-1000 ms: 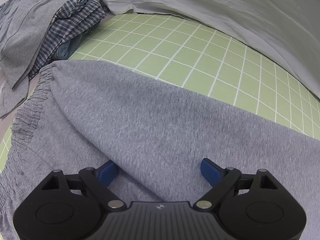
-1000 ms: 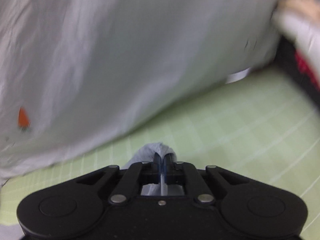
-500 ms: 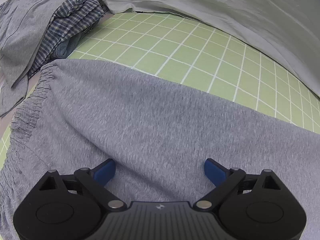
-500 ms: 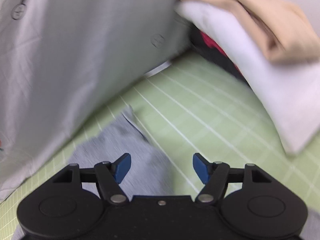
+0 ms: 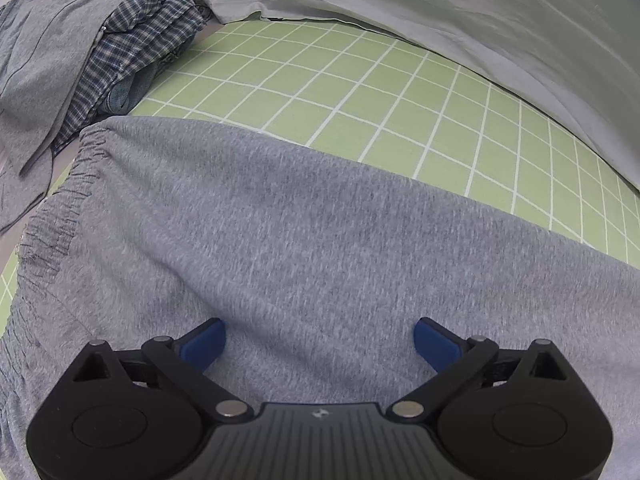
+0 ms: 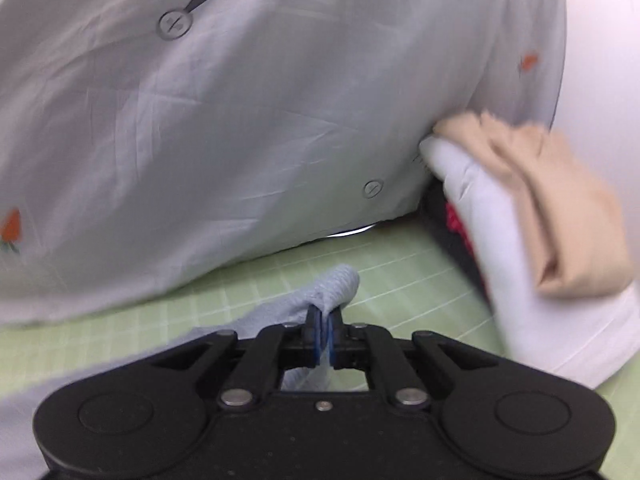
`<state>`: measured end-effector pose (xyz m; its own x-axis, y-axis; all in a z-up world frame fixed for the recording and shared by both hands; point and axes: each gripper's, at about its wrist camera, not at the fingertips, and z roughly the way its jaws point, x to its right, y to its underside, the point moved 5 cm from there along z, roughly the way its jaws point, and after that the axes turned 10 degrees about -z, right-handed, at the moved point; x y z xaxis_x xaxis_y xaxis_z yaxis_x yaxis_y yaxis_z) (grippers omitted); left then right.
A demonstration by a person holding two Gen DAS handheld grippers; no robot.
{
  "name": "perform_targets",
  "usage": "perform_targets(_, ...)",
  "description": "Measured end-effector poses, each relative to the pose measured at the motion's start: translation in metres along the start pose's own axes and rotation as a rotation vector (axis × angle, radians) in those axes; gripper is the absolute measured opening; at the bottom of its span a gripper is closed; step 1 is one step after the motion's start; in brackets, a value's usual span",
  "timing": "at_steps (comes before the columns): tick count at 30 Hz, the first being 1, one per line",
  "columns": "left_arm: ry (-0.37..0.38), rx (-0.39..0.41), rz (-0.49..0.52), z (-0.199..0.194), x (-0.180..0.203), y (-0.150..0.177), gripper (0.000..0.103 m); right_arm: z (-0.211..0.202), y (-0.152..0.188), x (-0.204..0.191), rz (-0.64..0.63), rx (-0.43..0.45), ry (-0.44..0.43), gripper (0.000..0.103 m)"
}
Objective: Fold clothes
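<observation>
between right claw [image 6: 322, 334] tips, grey garment [image 6: 320, 292]

Left gripper [image 5: 319, 338] jaws spread wide; right gripper [image 6: 322, 330] jaws pinched together.

- Sweatpants [image 5: 304, 232]: heathered grey.
- Mat [image 5: 360, 92]: light green, white grid lines.
- Shirt [image 5: 136, 36]: blue-and-white plaid.
- Sheet [image 6: 240, 120]: pale grey with small orange motifs (blurred).
- Folded cloth [image 6: 560, 208]: beige, on a white one [image 6: 532, 304].
- Hand-held gripper pads [image 5: 202, 344]: blue.

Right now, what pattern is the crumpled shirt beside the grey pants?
Blue-and-white plaid shirt, clearest in the left wrist view.
</observation>
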<state>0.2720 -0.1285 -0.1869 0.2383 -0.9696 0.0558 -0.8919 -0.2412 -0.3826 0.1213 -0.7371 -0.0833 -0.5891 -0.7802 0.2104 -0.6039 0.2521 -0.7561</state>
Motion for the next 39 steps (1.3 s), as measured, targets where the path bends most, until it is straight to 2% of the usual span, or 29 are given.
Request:
perform_targets(1, -0.001, 0.001, -0.002, 0.000, 0.000, 0.000, 0.102, 0.010, 0.009, 0.002, -0.019, -0.060, 0.051, 0.043)
perform_targets(2, -0.002, -0.001, -0.003, 0.001, 0.000, 0.000, 0.102, 0.019, 0.018, 0.005, -0.028, -0.118, 0.095, 0.047)
perform_targets(3, -0.001, -0.012, -0.001, 0.000, 0.000, 0.000, 0.101, 0.023, 0.028, 0.010, -0.013, -0.172, 0.122, 0.040)
perform_targets(4, 0.000, -0.021, 0.000, 0.000, -0.001, -0.001, 0.101, 0.024, 0.037, 0.016, 0.008, -0.204, 0.137, 0.042)
perform_targets(5, -0.002, -0.024, 0.000, 0.000, -0.002, 0.000, 0.101, 0.016, 0.042, 0.019, 0.045, -0.184, 0.120, 0.047)
perform_targets(7, -0.006, -0.030, -0.001, -0.001, -0.003, 0.002, 0.101, 0.004, 0.051, 0.018, 0.079, -0.166, 0.086, 0.089)
perform_targets(8, -0.007, -0.031, 0.001, -0.002, -0.004, 0.003, 0.101, 0.000, 0.056, 0.015, 0.084, -0.165, 0.066, 0.093)
perform_targets(11, 0.001, -0.030, 0.019, -0.008, -0.003, 0.006, 0.101, 0.004, 0.073, 0.001, 0.108, -0.219, -0.013, 0.093)
perform_targets(15, 0.018, -0.013, 0.051, -0.018, -0.002, 0.009, 0.101, 0.013, 0.089, -0.002, 0.230, -0.269, -0.059, 0.093)
perform_targets(20, 0.014, -0.019, 0.062, -0.022, -0.008, 0.016, 0.101, 0.023, 0.082, 0.001, 0.312, -0.245, -0.064, 0.092)
perform_targets(23, 0.016, -0.034, 0.043, -0.021, -0.010, 0.019, 0.101, 0.032, 0.076, 0.005, 0.325, -0.232, -0.069, 0.088)
perform_targets(24, 0.017, -0.034, 0.047, -0.022, -0.009, 0.020, 0.101, 0.035, 0.073, 0.006, 0.325, -0.224, -0.076, 0.081)
perform_targets(26, 0.020, -0.034, 0.054, -0.023, -0.006, 0.021, 0.101, 0.038, 0.066, 0.007, 0.306, -0.196, -0.096, 0.043)
perform_targets(27, 0.021, -0.033, 0.058, -0.023, -0.004, 0.022, 0.101, 0.036, 0.061, 0.007, 0.277, -0.180, -0.096, 0.001)
perform_targets(30, 0.025, -0.032, 0.070, -0.025, 0.000, 0.024, 0.101, 0.028, 0.042, 0.006, 0.167, -0.119, -0.083, 0.003)
perform_targets(33, 0.023, -0.021, 0.090, -0.029, 0.003, 0.025, 0.101, -0.012, 0.010, -0.006, -0.125, 0.056, 0.052, 0.003)
perform_targets(34, 0.023, -0.019, 0.095, -0.031, 0.003, 0.026, 0.101, -0.018, 0.007, -0.006, -0.164, 0.072, 0.084, 0.004)
perform_targets(35, 0.034, -0.013, 0.094, -0.037, 0.002, 0.029, 0.101, -0.015, 0.010, -0.003, -0.172, 0.035, 0.112, 0.007)
perform_targets(36, 0.045, -0.007, 0.093, -0.043, 0.001, 0.033, 0.101, -0.001, 0.020, 0.003, -0.166, -0.052, 0.131, 0.018)
perform_targets(37, 0.056, -0.001, 0.092, -0.049, -0.001, 0.036, 0.101, 0.012, 0.031, 0.011, -0.156, -0.142, 0.152, 0.023)
perform_targets(38, 0.067, 0.005, 0.091, -0.055, -0.002, 0.040, 0.101, 0.020, 0.042, 0.019, -0.139, -0.218, 0.169, 0.024)
perform_targets(39, 0.077, 0.010, 0.090, -0.061, -0.003, 0.044, 0.101, 0.018, 0.049, 0.025, -0.124, -0.238, 0.173, 0.027)
